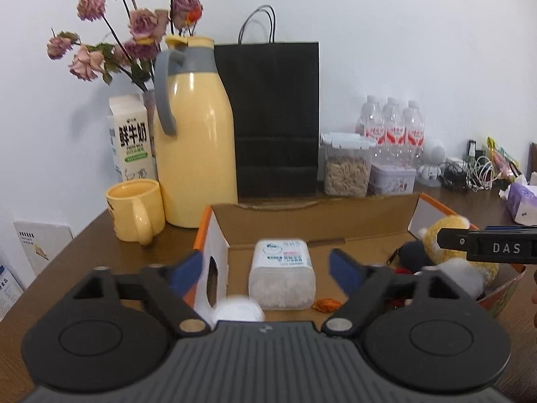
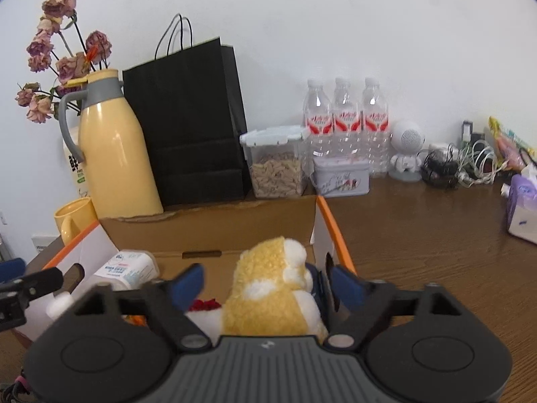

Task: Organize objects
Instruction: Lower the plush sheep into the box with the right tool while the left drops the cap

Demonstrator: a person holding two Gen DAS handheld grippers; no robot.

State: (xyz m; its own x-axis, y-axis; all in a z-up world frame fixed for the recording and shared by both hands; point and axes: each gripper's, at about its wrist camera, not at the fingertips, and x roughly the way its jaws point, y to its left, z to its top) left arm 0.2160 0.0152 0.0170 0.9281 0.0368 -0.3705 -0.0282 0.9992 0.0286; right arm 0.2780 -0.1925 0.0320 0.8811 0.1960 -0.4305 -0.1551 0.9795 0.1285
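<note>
An open cardboard box (image 1: 312, 225) with orange edges sits on the brown table. A clear plastic bottle with a white label (image 1: 282, 273) lies inside it, and its white cap (image 1: 239, 309) is near the camera. My left gripper (image 1: 266, 265) is open, with the bottle between its blue fingertips but untouched. A yellow and white plush toy (image 2: 272, 288) sits in the box's right part (image 2: 214, 225). My right gripper (image 2: 266, 283) is open around the plush. The bottle also shows in the right wrist view (image 2: 126, 268).
A yellow thermos (image 1: 193, 134), yellow mug (image 1: 136, 210), milk carton (image 1: 129, 136) and dried flowers (image 1: 131, 33) stand at the back left. A black paper bag (image 1: 273, 117), snack container (image 1: 347, 164), tin (image 2: 340, 176), water bottles (image 2: 345, 121), cables (image 2: 459, 164) and tissue pack (image 2: 522, 210) line the back and right.
</note>
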